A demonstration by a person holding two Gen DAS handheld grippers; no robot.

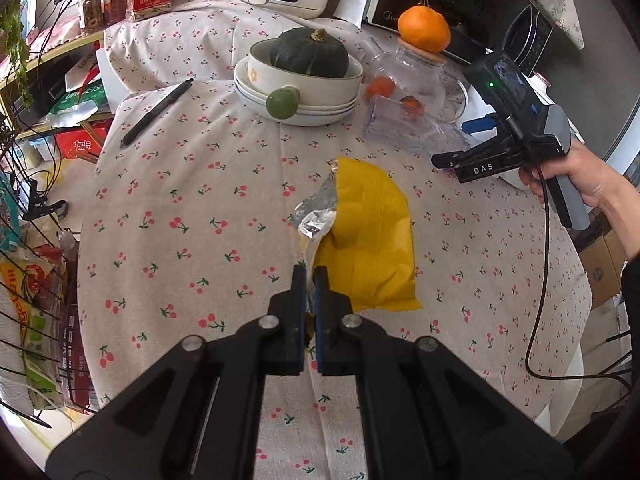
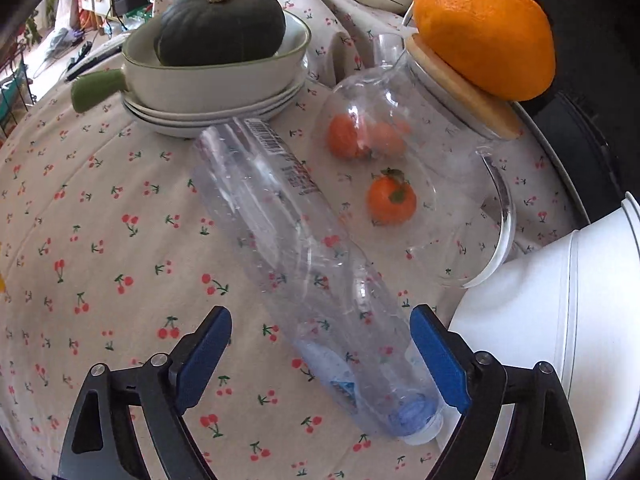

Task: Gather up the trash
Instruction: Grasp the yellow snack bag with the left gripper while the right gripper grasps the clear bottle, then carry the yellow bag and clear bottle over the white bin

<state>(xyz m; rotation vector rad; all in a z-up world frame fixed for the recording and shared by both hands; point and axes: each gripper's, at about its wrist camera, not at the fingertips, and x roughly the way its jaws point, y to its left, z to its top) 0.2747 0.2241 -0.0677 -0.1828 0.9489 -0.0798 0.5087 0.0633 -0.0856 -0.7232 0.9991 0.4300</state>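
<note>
Here, a yellow snack bag (image 1: 372, 236) with torn silver lining, lying flat on the cherry-print tabletop (image 1: 180, 208), its near edge pinched in the clenched left hand-held gripper (image 1: 308, 280). Farther right, an empty clear plastic bottle (image 2: 316, 272) on its side, cap end toward the camera, between the wide-spread fingers of the right hand-held gripper (image 2: 320, 356), pads not touching it. Just beyond the bottle, a glass jug (image 2: 420, 168) with a wooden lid, an orange (image 2: 484, 32) on top, small tangerines (image 2: 390, 198) beside it. Further left, a dark green squash (image 2: 220, 24) in a stacked bowl (image 2: 216, 76). At the far right, a white bucket (image 2: 560, 320).
</note>
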